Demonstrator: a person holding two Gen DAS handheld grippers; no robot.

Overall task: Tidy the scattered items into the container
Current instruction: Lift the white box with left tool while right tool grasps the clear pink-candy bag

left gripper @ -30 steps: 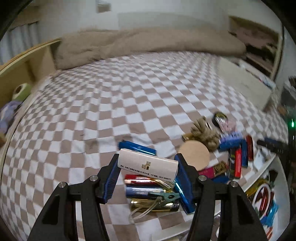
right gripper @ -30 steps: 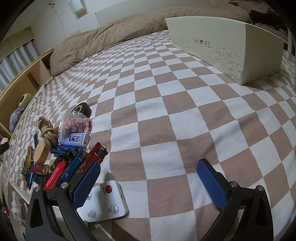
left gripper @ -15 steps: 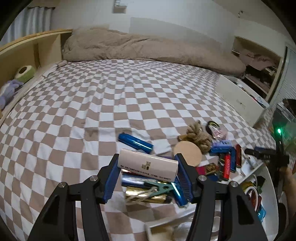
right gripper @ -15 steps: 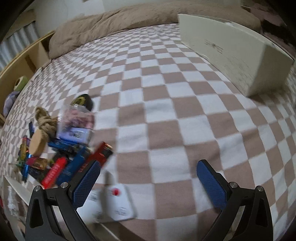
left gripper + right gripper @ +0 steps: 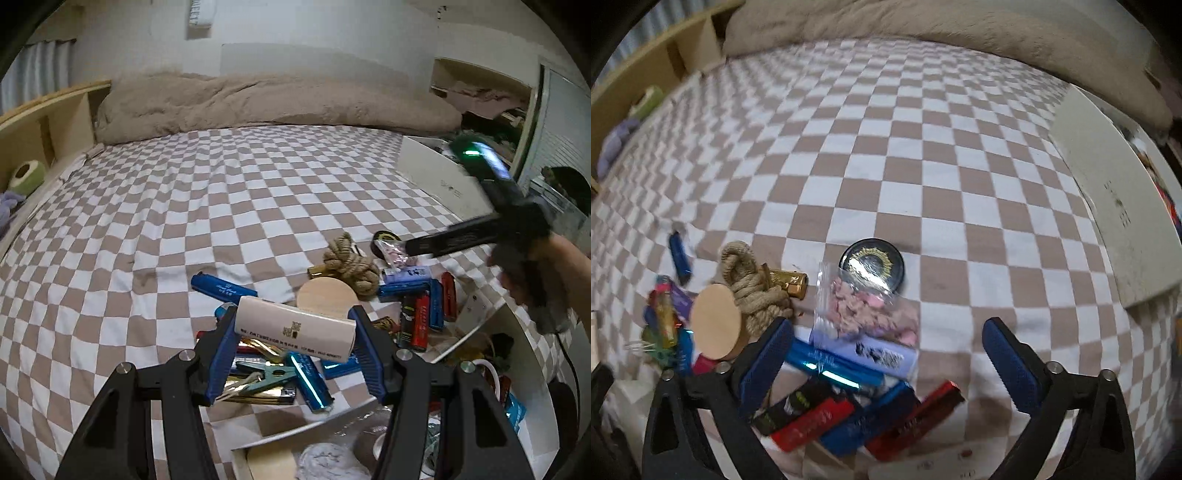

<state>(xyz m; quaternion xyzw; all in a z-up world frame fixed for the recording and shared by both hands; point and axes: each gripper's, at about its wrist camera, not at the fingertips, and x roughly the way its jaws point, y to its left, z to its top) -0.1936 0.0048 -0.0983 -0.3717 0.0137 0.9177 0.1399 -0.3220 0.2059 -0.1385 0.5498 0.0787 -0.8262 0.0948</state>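
Bed (image 5: 229, 206) with checkered sheet fills both views; clutter pile sits at its near edge, roughly 5 o'clock in the left wrist view, 7 o'clock in the right.

Shoe box (image 5: 1108, 192) at 3 o'clock on the right wrist view, lying on the bed well apart from the pile. Contents not visible.

White container (image 5: 532, 376) at 4 to 5 o'clock in the left wrist view, just off the bed edge. Holds some small stuff already: a white ring, something red, something blue; details too cramped to name. So partly done, my estimate early-to-mid.

Left tongs (image 5: 293, 350) clamped on a white cylindrical roll (image 5: 295, 328), held above the pile, not yet over the container. Next call: carry it toward 4 o'clock and release.

Right tongs (image 5: 886, 354) spread wide, holding nothing, hovering over the pile.

Left on the bed:
- rope knot (image 5: 753, 284) touching wooden disc (image 5: 716, 325)
- plastic bag of pink bits (image 5: 871, 314) overlapping black round tin (image 5: 873, 264)
- gold lighter (image 5: 786, 282) beside the rope
- red and blue lighters (image 5: 857, 417) heaped at 6 o'clock
- lone blue lighter (image 5: 679, 254) at 9 o'clock
- green clothes peg (image 5: 266, 376) under the roll

Most of the pile remains.
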